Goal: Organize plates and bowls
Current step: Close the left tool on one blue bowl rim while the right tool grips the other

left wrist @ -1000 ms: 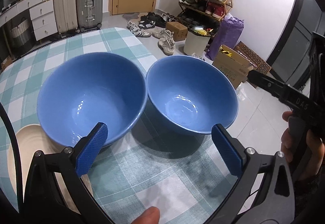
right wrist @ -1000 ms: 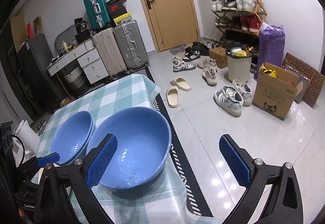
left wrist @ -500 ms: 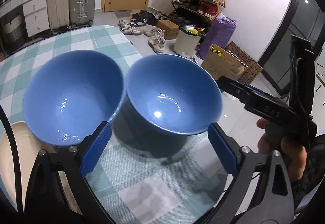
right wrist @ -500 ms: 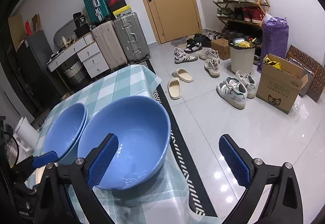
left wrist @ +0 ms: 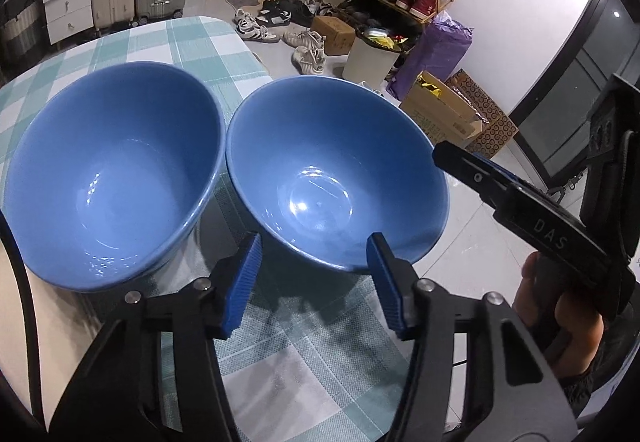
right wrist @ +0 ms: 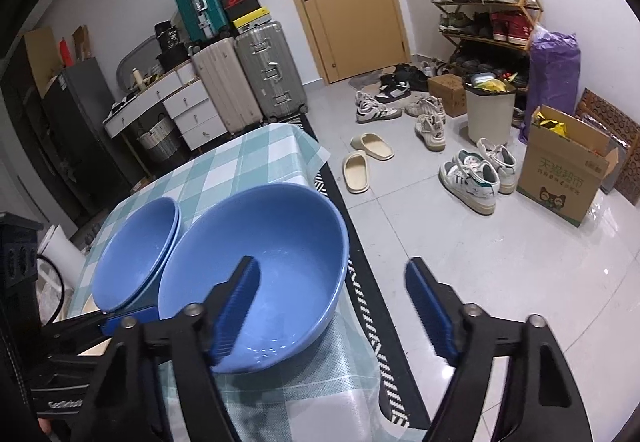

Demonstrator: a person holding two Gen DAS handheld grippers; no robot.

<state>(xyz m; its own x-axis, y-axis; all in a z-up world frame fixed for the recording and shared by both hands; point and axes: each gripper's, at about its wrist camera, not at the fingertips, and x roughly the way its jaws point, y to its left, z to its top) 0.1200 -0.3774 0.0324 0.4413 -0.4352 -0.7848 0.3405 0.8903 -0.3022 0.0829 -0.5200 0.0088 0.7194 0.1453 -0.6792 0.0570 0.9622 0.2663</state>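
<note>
Both grippers lowered nearer since earlier: left gripper [left wrist: 314, 278] and right gripper [right wrist: 332, 306], angled down, closing, ungrasping, at right bowl's [left wrist: 336, 177] rim.

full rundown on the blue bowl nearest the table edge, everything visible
The blue bowl is round, deep and glossy, ceramic by its look, plain blue inside and out, empty, with light glints on its floor. It stands upright on the checked tablecloth close to the table's edge, its rim against or nearly against the neighbouring bowls. Both grippers' jaws are closing: the right gripper straddles its rim, the left gripper frames its near wall; neither visibly presses yet.
</note>
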